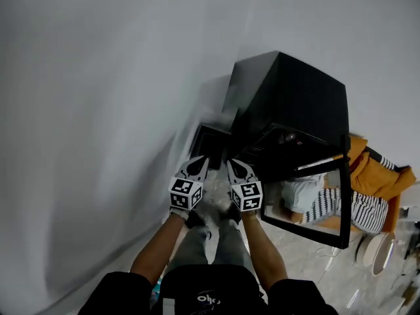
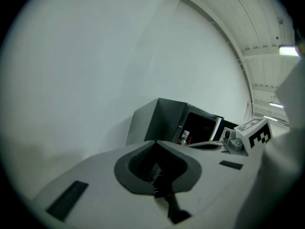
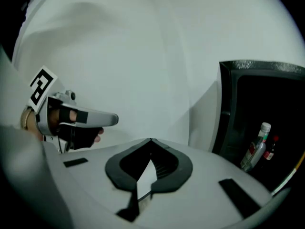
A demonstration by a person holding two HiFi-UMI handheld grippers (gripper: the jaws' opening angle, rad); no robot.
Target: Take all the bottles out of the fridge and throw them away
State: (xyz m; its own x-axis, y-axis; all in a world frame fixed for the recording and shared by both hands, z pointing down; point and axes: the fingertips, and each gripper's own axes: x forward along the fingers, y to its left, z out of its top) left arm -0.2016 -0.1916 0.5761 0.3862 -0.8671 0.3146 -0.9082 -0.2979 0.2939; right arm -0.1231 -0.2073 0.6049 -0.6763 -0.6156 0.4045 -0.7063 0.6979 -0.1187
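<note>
Two bottles in view, both inside the fridge (image 1: 289,104): a clear bottle (image 3: 256,149) with a white cap and, just beside it on its right, a small dark bottle (image 3: 270,149) with a red label. Both stand upright, long axis vertical, on the fridge floor near the open front. None is out yet, so the task looks barely begun.

Key relation: the bottles lie ahead and to the right of both grippers. Left gripper (image 1: 201,161) and right gripper (image 1: 232,164) are side by side in front of the fridge, well apart from the bottles. The right one is on the fridge side, so it's likely the nearer one for the first reach. A side-on grab across the bottle body would suit the upright pose.

Jaws: the left's are together, tips meeting, nothing between. The right's are together too, and empty. Either would need to spread before it can take a bottle.

Materials: the fridge is a black boxy cabinet with smooth faces and a dark interior. Its door (image 1: 308,202) is swung open to the right, with a glass front that reflects strongly. Clear bottle is slim and see-through, probably light and slippery. Grippers are white hard shells with dark ribbed pads. The wall behind is plain white.
</note>
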